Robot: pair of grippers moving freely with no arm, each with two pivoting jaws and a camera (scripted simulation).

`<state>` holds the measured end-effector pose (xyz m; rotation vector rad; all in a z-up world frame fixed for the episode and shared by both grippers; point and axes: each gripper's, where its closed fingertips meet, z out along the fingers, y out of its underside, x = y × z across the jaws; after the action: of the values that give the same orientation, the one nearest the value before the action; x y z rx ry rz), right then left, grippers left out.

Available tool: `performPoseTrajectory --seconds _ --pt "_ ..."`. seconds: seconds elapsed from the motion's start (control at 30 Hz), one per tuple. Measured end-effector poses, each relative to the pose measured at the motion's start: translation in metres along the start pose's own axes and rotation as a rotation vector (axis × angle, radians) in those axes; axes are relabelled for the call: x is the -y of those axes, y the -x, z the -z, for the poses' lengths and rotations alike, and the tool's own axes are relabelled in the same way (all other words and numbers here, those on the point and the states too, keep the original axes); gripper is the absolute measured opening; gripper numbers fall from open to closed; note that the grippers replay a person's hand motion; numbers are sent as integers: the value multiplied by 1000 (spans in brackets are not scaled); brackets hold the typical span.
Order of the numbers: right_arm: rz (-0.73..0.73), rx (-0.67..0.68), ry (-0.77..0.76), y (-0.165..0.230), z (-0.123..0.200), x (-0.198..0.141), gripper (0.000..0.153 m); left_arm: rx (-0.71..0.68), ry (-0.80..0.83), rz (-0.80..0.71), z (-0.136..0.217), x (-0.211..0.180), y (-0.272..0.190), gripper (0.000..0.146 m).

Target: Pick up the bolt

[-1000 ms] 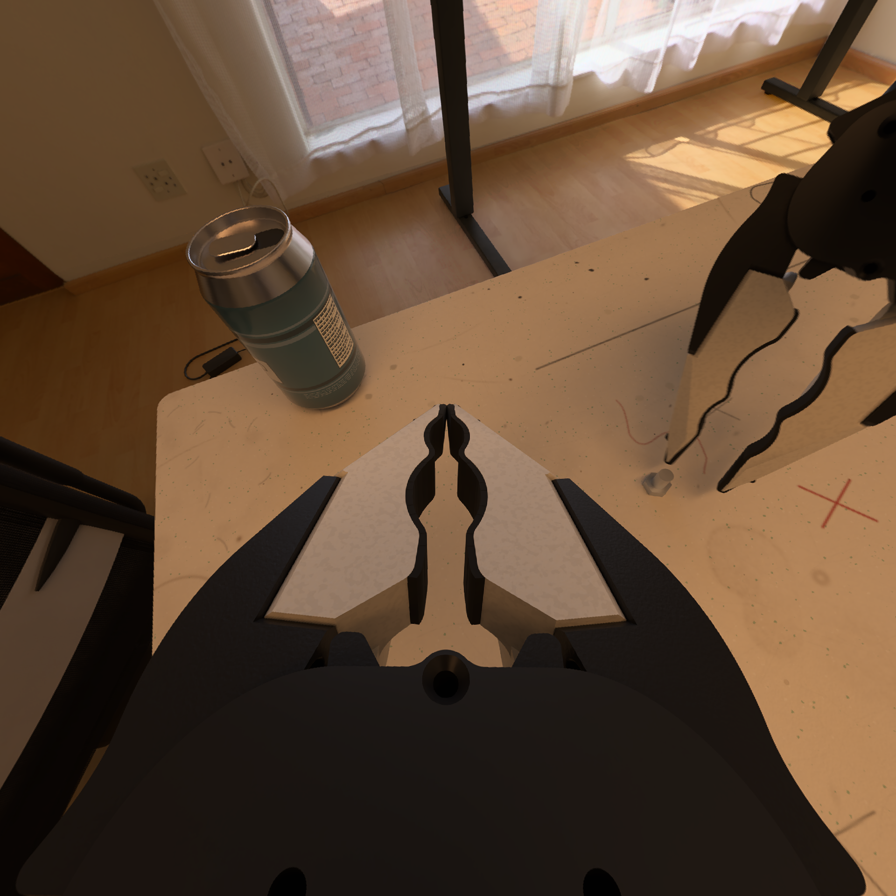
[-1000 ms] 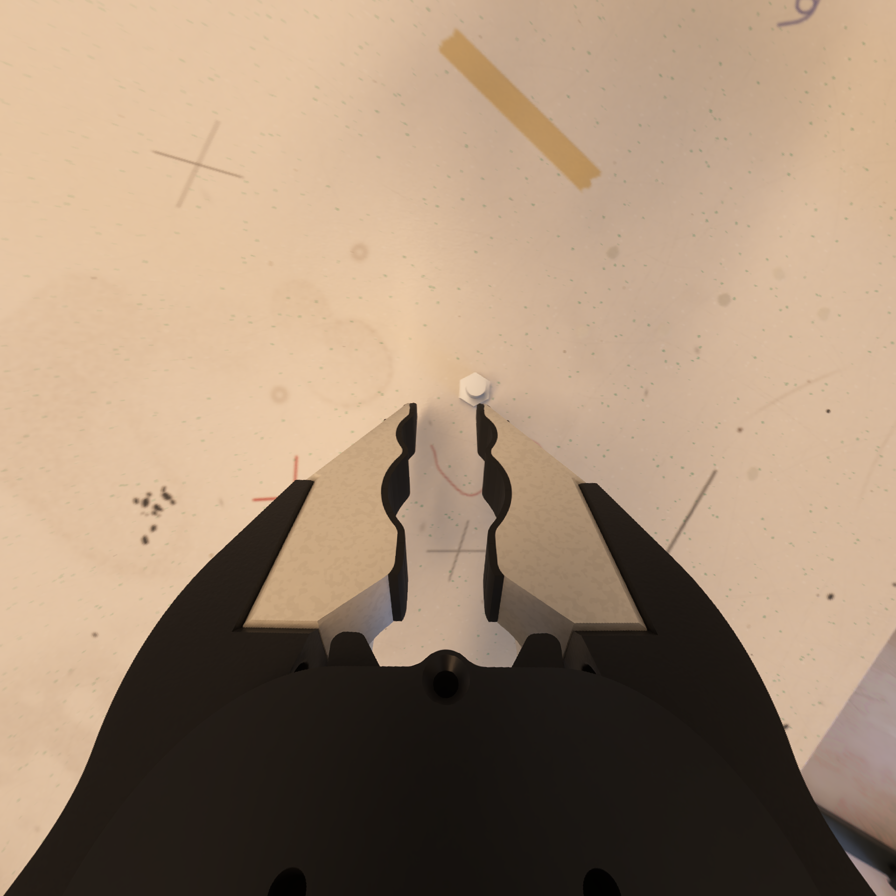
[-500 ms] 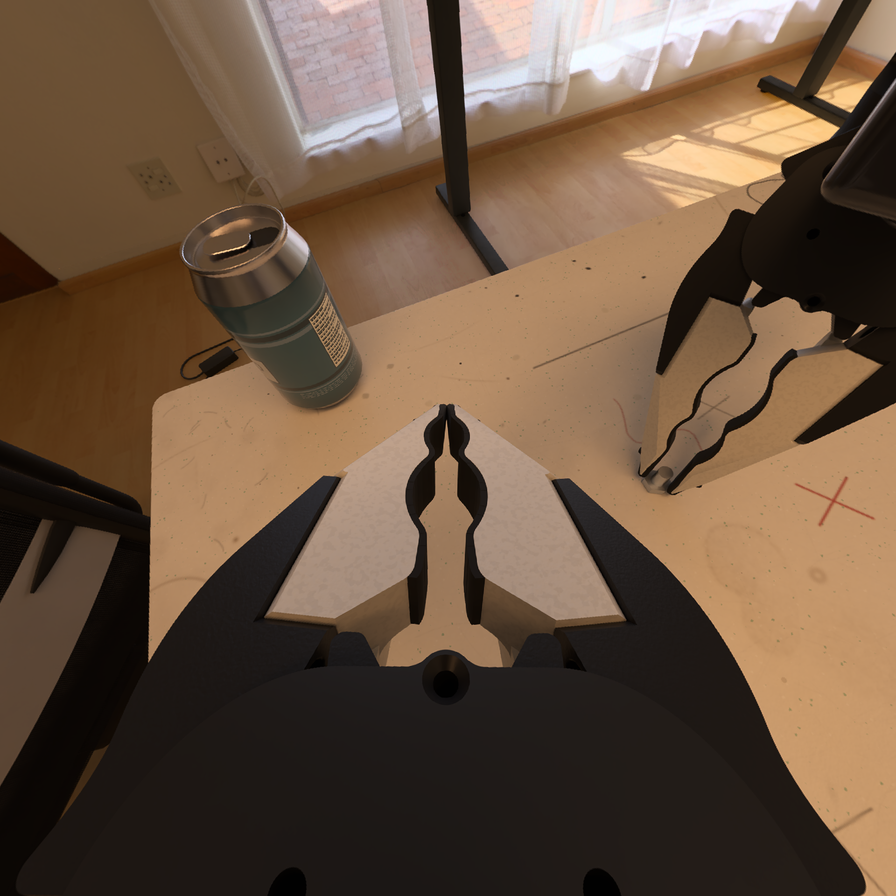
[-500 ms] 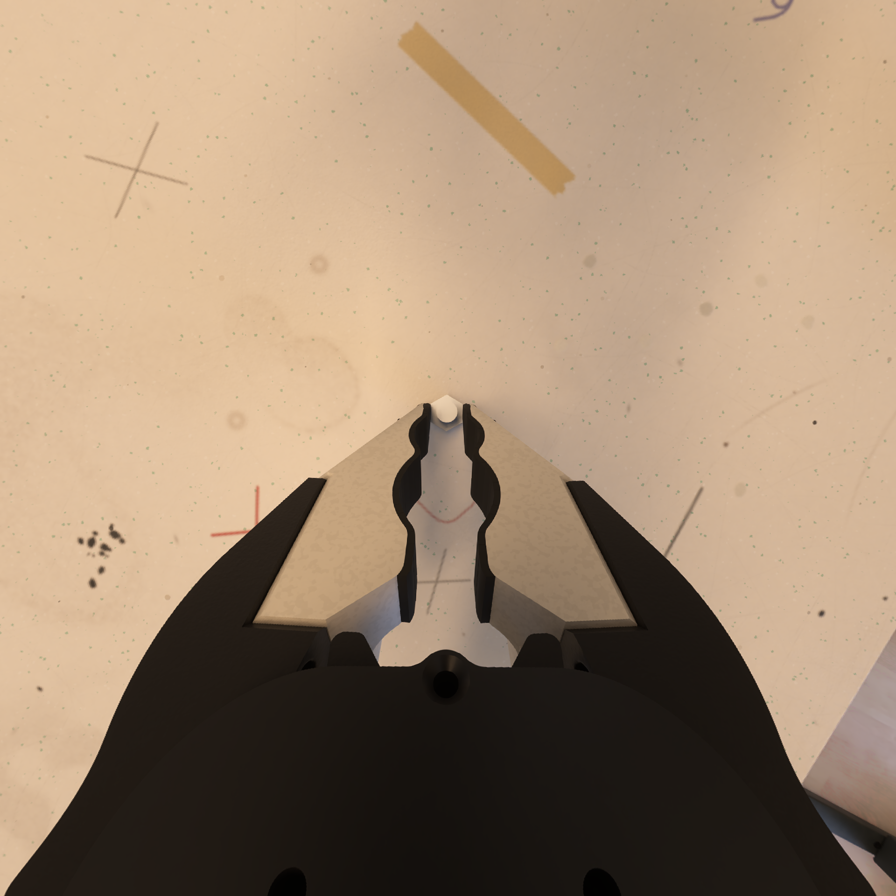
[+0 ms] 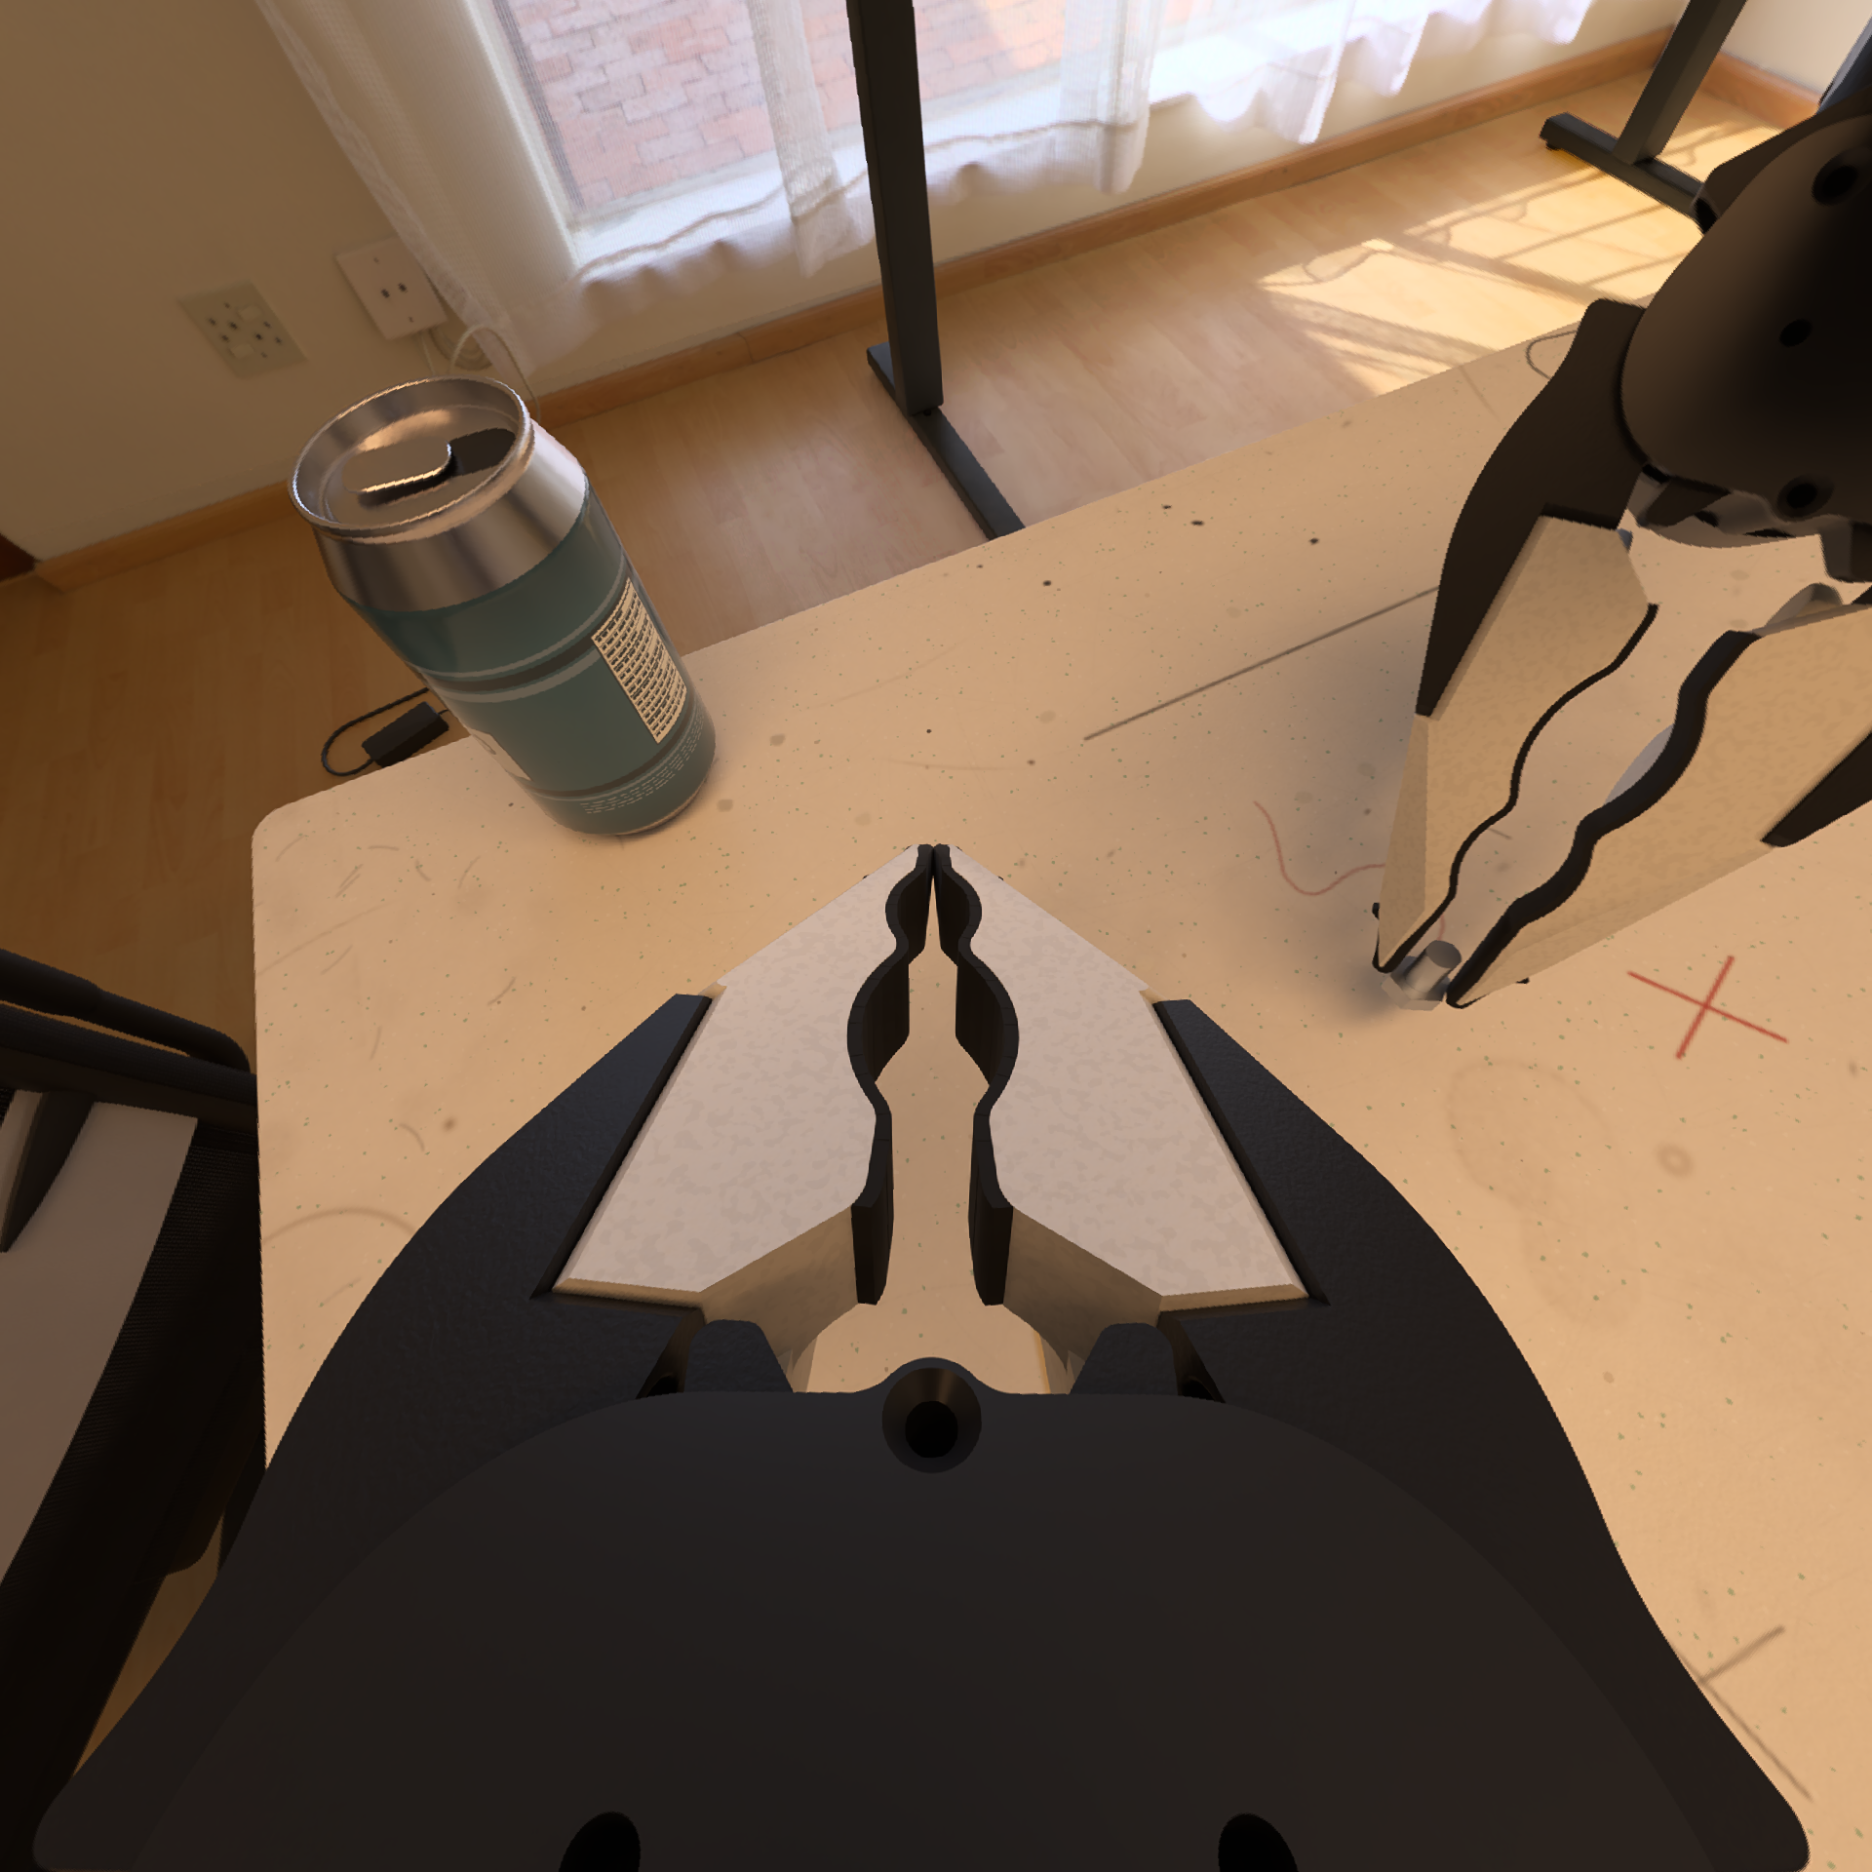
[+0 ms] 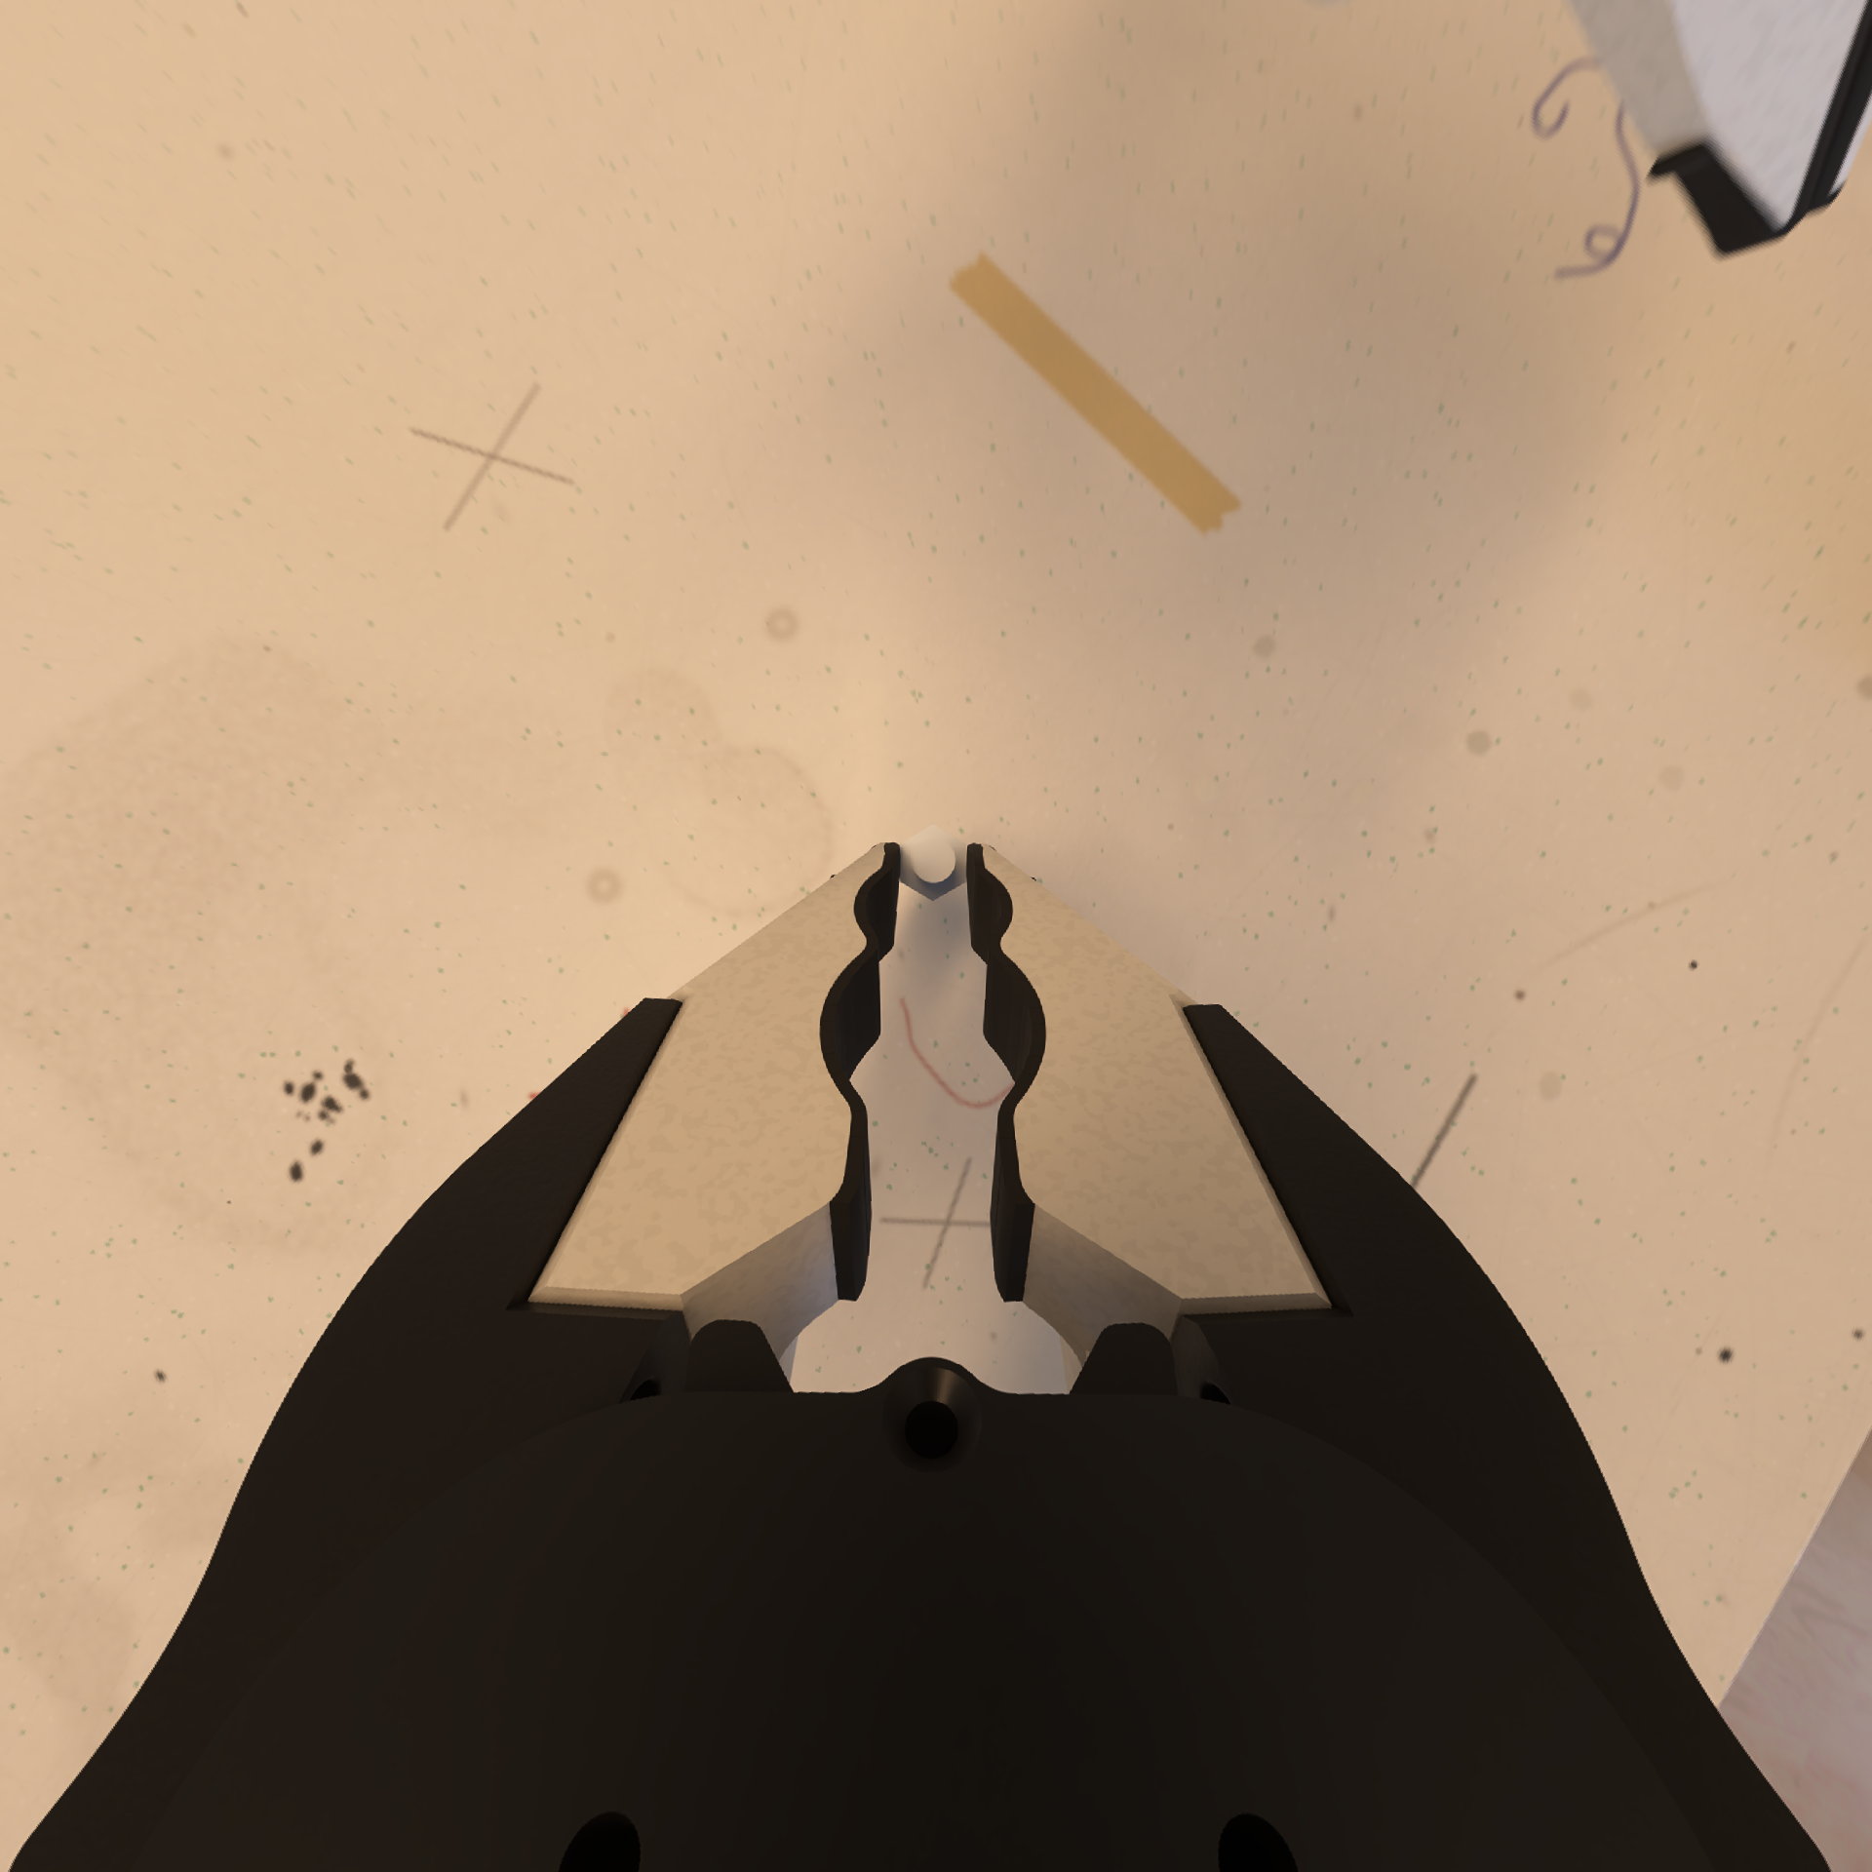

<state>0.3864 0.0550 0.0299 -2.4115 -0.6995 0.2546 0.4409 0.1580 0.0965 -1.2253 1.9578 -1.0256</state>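
The bolt (image 6: 929, 853) is small and pale grey, with a hexagonal head. My right gripper (image 6: 932, 869) is shut on it at the very fingertips and points down at the beige table (image 6: 405, 709). In the left wrist view the bolt (image 5: 1423, 970) shows pinched between the right gripper's tips (image 5: 1418, 978), at or just above the tabletop. My left gripper (image 5: 930, 856) is shut and empty, hovering over the table's left part, well left of the bolt.
A teal and silver can (image 5: 507, 608) stands at the table's far left corner (image 5: 304, 841). A tan tape strip (image 6: 1094, 390) and a white object with a black edge (image 6: 1742, 101) lie beyond the bolt. A black chair (image 5: 101, 1216) is off the left edge.
The right gripper moved onto the bolt and shut on it. It has since pulled back from the table, so more tabletop shows. The left gripper has not moved.
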Motion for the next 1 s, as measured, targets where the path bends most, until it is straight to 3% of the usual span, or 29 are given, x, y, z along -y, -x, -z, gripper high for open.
performPoseTrajectory --seconds 0.33,0.6,0.73,1.0 --pt "26 -35 -213 -4 25 31 13 -28 -74 -51 13 17 -9 25" --pt "84 -116 -278 -9 37 43 13 -254 -137 -183 27 29 -57 24" --pt "119 -155 -295 -10 40 47 13 -343 -52 -236 21 14 -78 23" --pt "142 -217 -245 -18 37 42 13 -441 -18 -145 18 2 -83 21"
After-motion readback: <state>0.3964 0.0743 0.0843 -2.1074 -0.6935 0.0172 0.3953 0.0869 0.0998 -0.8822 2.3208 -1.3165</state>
